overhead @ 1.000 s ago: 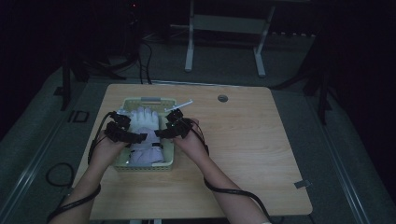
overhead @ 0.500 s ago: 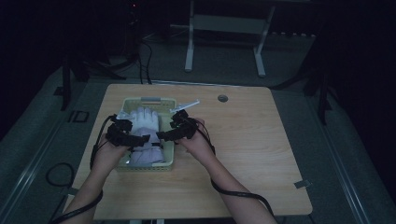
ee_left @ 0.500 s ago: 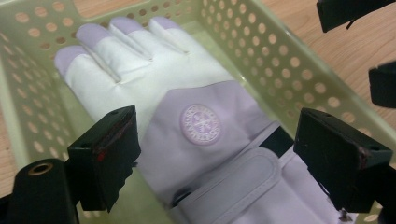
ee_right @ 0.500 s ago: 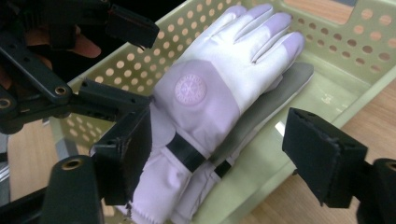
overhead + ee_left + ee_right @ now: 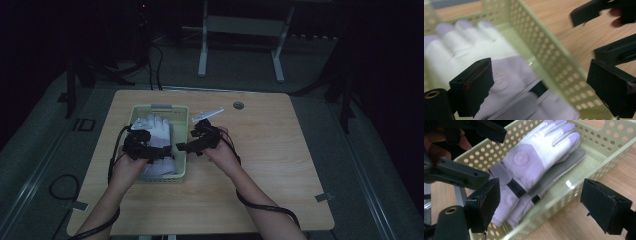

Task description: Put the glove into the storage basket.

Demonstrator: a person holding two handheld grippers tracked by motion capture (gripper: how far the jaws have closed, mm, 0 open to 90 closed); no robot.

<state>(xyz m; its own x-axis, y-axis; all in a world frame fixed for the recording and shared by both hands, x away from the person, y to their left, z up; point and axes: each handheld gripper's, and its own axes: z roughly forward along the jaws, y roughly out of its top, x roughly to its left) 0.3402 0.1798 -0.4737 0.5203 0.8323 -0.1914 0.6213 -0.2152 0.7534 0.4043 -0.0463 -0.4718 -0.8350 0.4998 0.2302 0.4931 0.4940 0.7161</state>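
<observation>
A pale green perforated basket (image 5: 161,178) stands on the left part of the wooden table (image 5: 280,165). Two white and lilac gloves (image 5: 156,127) lie stacked in it, fingers pointing away. My left gripper (image 5: 161,154) hovers over the gloves' cuffs, and my right gripper (image 5: 182,147) hangs at the basket's right wall. The left gripper (image 5: 541,87) is open, its jaws just having opened; the basket (image 5: 544,50) wall runs between them untouched, with a glove (image 5: 469,47) beyond. The right gripper (image 5: 544,205) is open too, jaws just widened, astride the basket (image 5: 604,147) wall above the gloves (image 5: 536,157).
A thin white strip (image 5: 207,115) lies on the table just behind the basket's right corner. A round grommet (image 5: 238,105) sits near the far edge. A black cable (image 5: 265,207) trails from the right forearm. A white frame stands on the floor beyond.
Both hands have drawn back a little toward the table's near side, away from the middle of the gloves. The gloves and basket stay in place.
</observation>
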